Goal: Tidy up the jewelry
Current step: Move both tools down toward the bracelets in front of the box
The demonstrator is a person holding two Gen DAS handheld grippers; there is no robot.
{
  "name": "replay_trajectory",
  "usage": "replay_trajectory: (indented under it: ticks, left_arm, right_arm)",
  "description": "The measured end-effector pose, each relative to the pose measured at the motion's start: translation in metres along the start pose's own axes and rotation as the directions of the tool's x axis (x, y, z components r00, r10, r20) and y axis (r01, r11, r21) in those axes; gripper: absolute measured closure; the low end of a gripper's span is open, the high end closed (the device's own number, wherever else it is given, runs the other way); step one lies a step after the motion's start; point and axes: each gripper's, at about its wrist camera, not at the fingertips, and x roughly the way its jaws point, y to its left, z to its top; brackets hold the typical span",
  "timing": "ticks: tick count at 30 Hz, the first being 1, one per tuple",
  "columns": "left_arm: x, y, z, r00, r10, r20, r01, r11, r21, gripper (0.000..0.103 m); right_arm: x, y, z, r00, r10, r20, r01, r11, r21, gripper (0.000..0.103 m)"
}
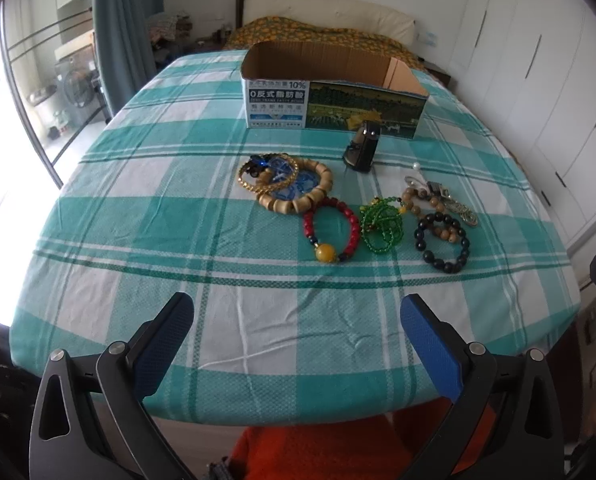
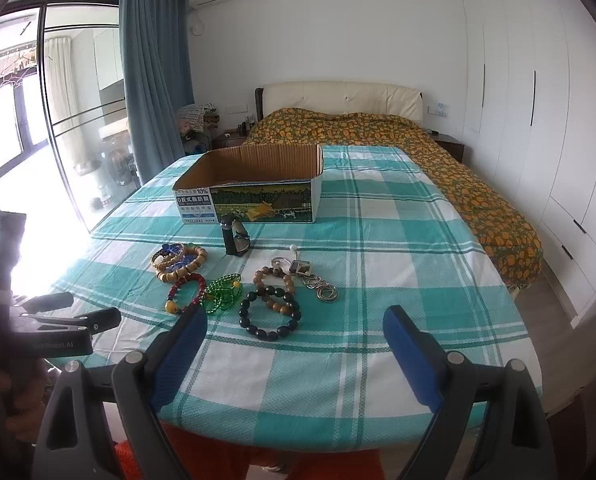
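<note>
Left gripper (image 1: 298, 312), nearest the lens, is hovering over the near edge of the table (image 1: 145, 320) with its blue-padded fingers (image 1: 430, 344) spread wide and holding nothing; right gripper (image 2: 293, 324) is likewise gaping wide and empty over the same edge. The jewelry is lying in a loose row across the middle of the checked teal-and-white tablecloth (image 2: 378, 360): a large wooden bead bracelet (image 1: 298, 190) overlapping a gold chain bracelet (image 1: 257, 176) and blue pieces, a red bead bracelet with a yellow bead (image 1: 332, 230) just beside it, a green bead strand (image 1: 382, 224), a black bead bracelet (image 1: 442, 242) overlapping a brown bead bracelet (image 2: 275, 286), and a silver chain with a small pendant (image 2: 318, 284) toward the right edge. A watch on a dark stand (image 1: 362, 146) is standing behind them, just before the open cardboard box (image 1: 334, 92) near the far edge. A bed with an orange floral cover (image 2: 458, 168) is lying beyond the table
</note>
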Motion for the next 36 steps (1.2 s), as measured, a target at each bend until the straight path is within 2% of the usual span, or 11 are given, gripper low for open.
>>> replay_trajectory:
  ticks: [8,16,26,34,36]
  left_arm:
    - [0.01,0.001,0.01,1.0,-0.015,0.012,0.015,1.0,0.004,0.0]
    - [0.044,0.007,0.027,0.999,-0.05,-0.01,0.05,0.998,-0.035,0.0]
    - [0.092,0.009,0.029,0.997,0.024,-0.074,-0.027,0.999,-0.042,0.001]
    - [0.108,0.016,0.028,0.993,0.066,-0.096,-0.071,0.996,-0.051,0.001]
    - [0.109,0.017,0.027,0.993,0.065,-0.097,-0.07,0.996,-0.051,0.001]
  right_arm:
    - [0.03,-0.011,-0.013,0.996,-0.003,-0.085,0.004,1.0,0.016,0.011]
    - [0.059,-0.023,-0.025,0.99,0.004,-0.14,0.0,1.0,0.03,0.011]
    - [0.091,-0.023,-0.024,0.987,0.027,-0.157,-0.024,0.999,0.02,0.012]
    - [0.123,-0.021,-0.018,0.986,0.053,-0.16,-0.052,0.999,0.014,0.012]
    - [0.133,-0.021,-0.018,0.984,0.055,-0.171,-0.054,0.999,0.006,0.017]
